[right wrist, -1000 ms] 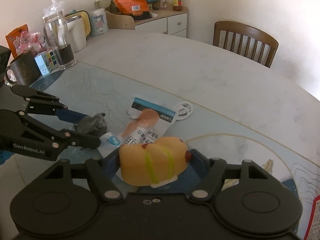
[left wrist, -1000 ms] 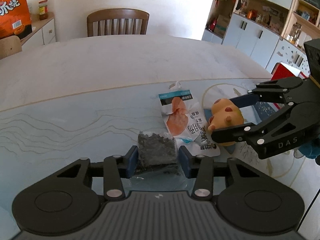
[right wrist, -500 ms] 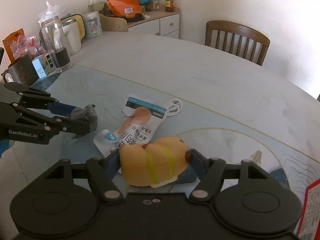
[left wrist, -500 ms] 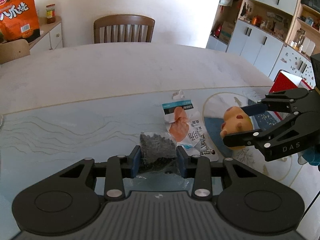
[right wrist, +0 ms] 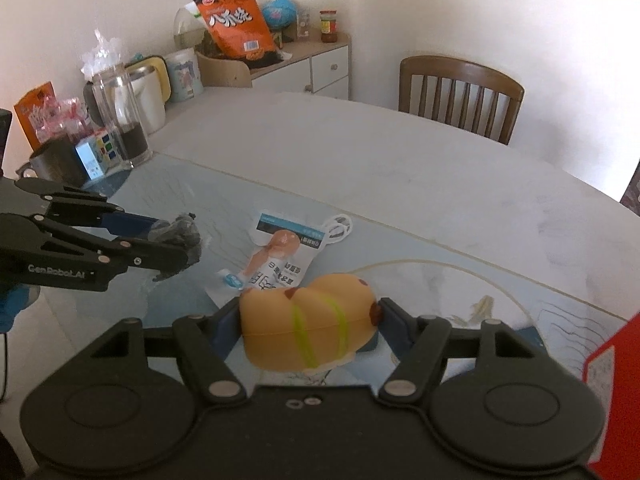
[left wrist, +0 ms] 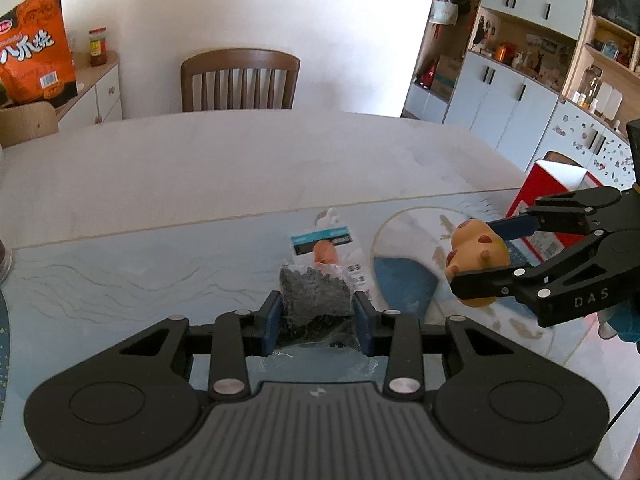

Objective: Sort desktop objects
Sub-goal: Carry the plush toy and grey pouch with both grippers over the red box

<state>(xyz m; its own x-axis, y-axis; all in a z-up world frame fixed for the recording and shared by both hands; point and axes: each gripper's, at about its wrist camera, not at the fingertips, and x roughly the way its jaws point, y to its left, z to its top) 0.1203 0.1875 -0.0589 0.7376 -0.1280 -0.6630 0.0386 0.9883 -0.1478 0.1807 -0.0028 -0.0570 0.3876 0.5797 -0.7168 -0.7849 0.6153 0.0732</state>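
Observation:
My left gripper (left wrist: pixel 316 322) is shut on a clear packet of dark grey granules (left wrist: pixel 314 296) and holds it above the table; both show in the right wrist view, gripper (right wrist: pixel 176 240), packet (right wrist: pixel 182 232). My right gripper (right wrist: pixel 308 330) is shut on a yellow squishy toy with brown spots (right wrist: pixel 310 328), also lifted; in the left wrist view the gripper (left wrist: pixel 480 254) and toy (left wrist: pixel 478 254) are at right. A white snack packet with an orange sausage picture (right wrist: pixel 276 256) lies flat on the glass table top between them (left wrist: pixel 328 250).
A red box (left wrist: pixel 548 188) stands at the right (right wrist: pixel 608 392). At the table's far left are a glass jar (right wrist: pixel 120 120), a mug (right wrist: pixel 56 160), a small cube box (right wrist: pixel 96 154) and a kettle. A wooden chair (left wrist: pixel 240 80) stands behind the table.
Both grippers have risen and drawn back from the table with their objects held. The snack packet stays flat on the table and looks farther away.

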